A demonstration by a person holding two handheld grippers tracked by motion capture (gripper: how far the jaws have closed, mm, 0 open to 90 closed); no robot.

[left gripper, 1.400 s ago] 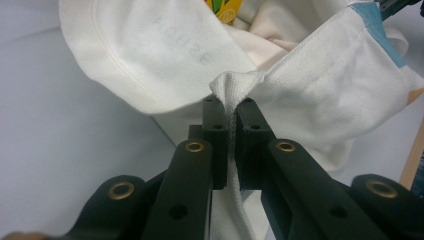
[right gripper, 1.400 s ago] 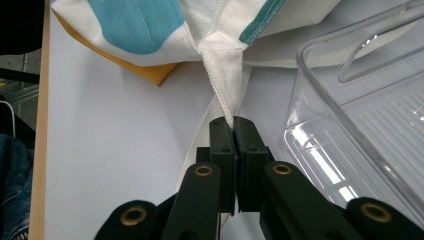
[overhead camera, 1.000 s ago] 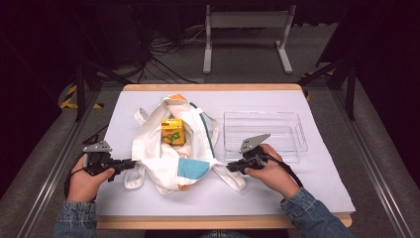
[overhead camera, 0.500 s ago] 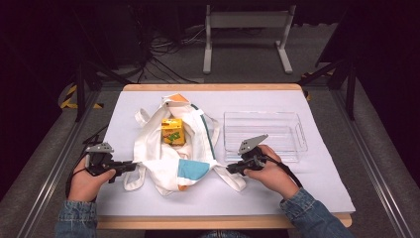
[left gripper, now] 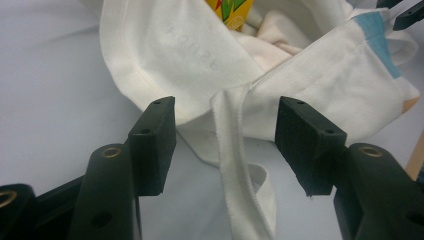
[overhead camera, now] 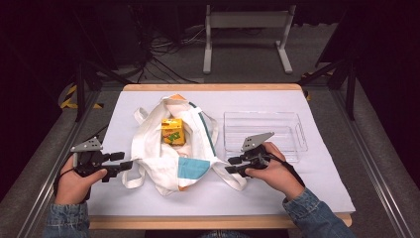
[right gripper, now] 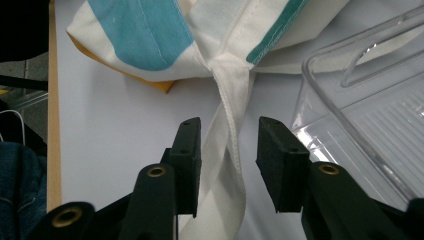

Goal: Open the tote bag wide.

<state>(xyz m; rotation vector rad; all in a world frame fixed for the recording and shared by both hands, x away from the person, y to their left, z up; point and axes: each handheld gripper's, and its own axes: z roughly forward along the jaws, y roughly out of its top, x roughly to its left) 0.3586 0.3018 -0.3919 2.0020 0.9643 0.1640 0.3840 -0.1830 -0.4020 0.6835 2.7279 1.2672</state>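
A clear rectangular plastic container (overhead camera: 262, 130) sat on the right half of a white-covered table (overhead camera: 317, 173), its near rim and ribbed floor also catching the light in the right gripper view (right gripper: 370, 95). The table's pale wooden edge (overhead camera: 213, 87) ran along the far side. Beyond it, on a grey carpeted floor (overhead camera: 163, 69), stood a white metal stand with two splayed feet (overhead camera: 245, 37), with a tangle of dark cables (overhead camera: 163, 47) to its left. Black tripod legs (overhead camera: 84, 87) flanked the table on both sides, and a patch of yellow-and-black marking tape (overhead camera: 69, 96) lay near the left corner.
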